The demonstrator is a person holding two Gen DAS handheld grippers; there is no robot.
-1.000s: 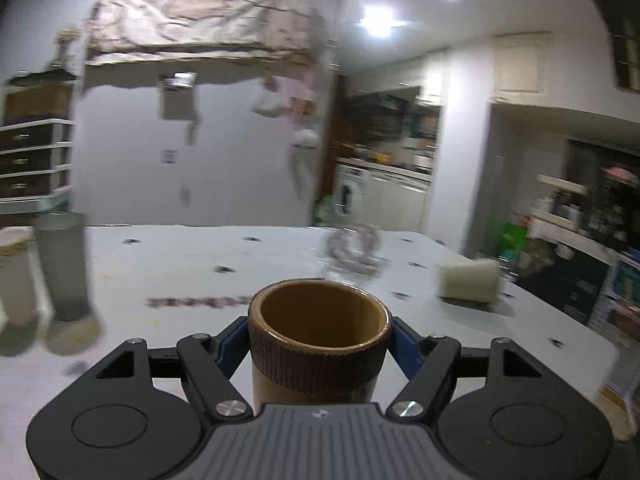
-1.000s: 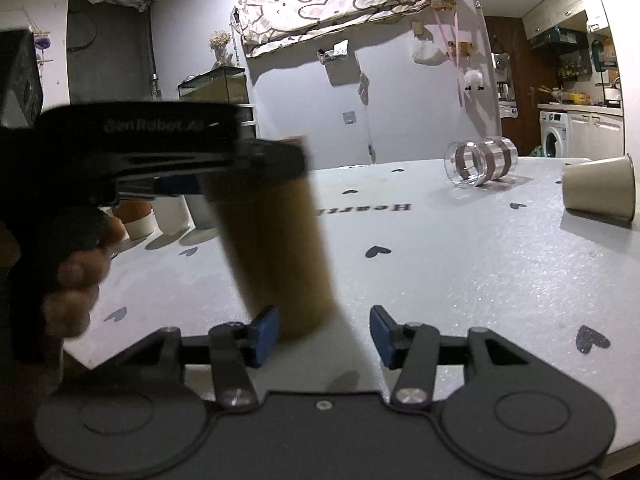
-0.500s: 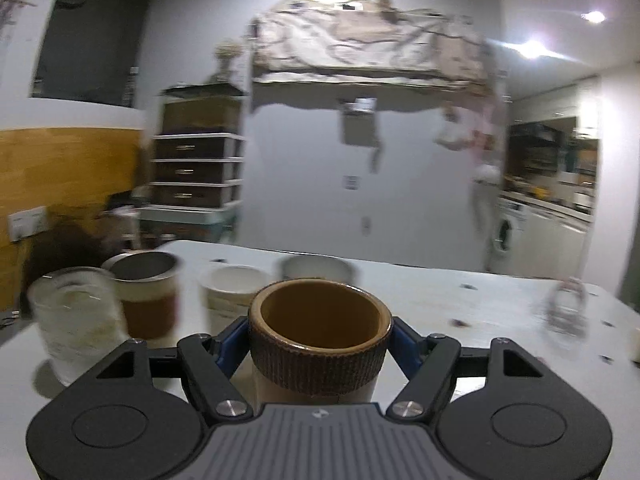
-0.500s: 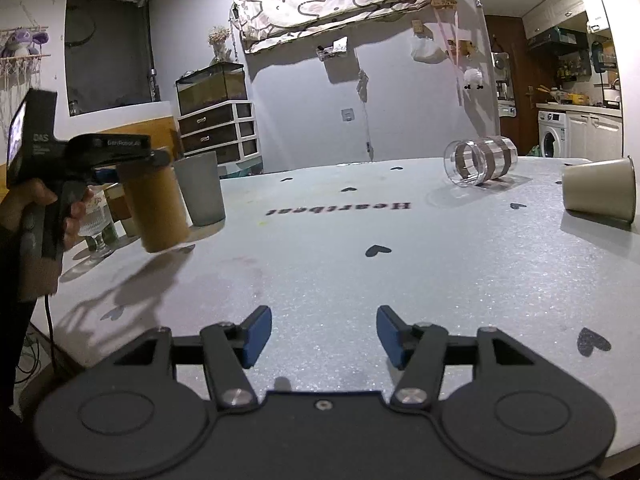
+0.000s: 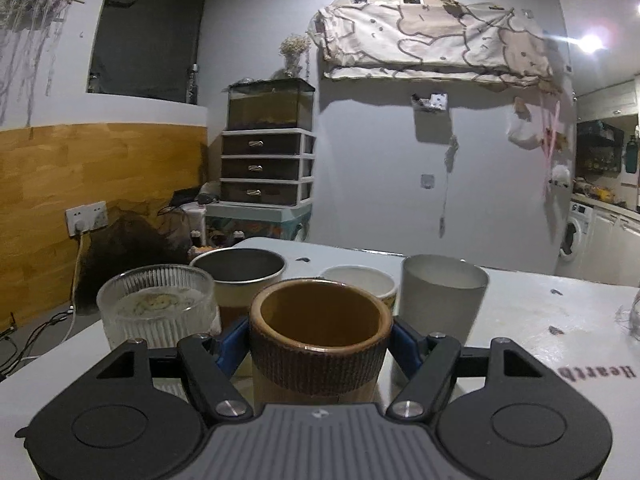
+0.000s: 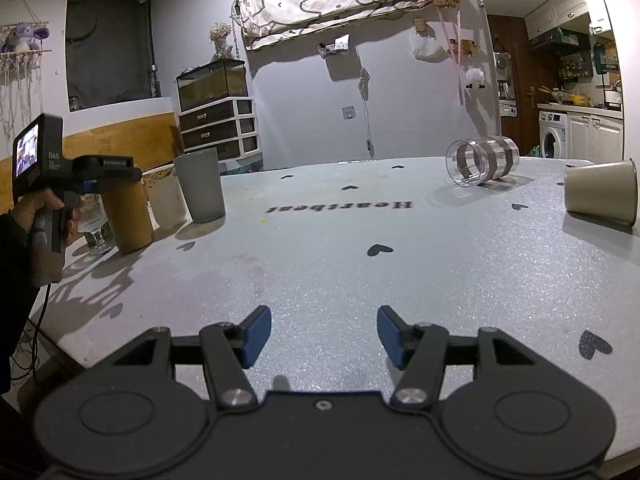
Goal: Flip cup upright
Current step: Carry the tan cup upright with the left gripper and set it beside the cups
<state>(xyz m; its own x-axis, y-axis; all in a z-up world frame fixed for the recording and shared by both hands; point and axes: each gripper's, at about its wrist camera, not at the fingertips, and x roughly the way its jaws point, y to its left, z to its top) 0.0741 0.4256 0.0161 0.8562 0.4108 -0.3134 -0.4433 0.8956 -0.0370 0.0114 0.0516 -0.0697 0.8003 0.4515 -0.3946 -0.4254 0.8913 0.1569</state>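
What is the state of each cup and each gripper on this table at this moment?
brown cup: upright, mouth up, held
left gripper: shut on the brown cup
right gripper: open, holding nothing
grey cup: upright
ribbed glass: upright
clear banded glass: lying on its side
beige cup: lying on its side

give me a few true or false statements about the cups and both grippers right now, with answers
1. The left gripper is shut on the brown cup. True.
2. The brown cup lies on its side. False: it stands upright, mouth up.
3. The right gripper holds a cup. False: its jaws are open over bare table.
4. The clear cup lies on its side. True.
5. The beige cup at the right stands upright. False: it lies on its side.
6. A grey cup stands upright beside the brown cup. True.
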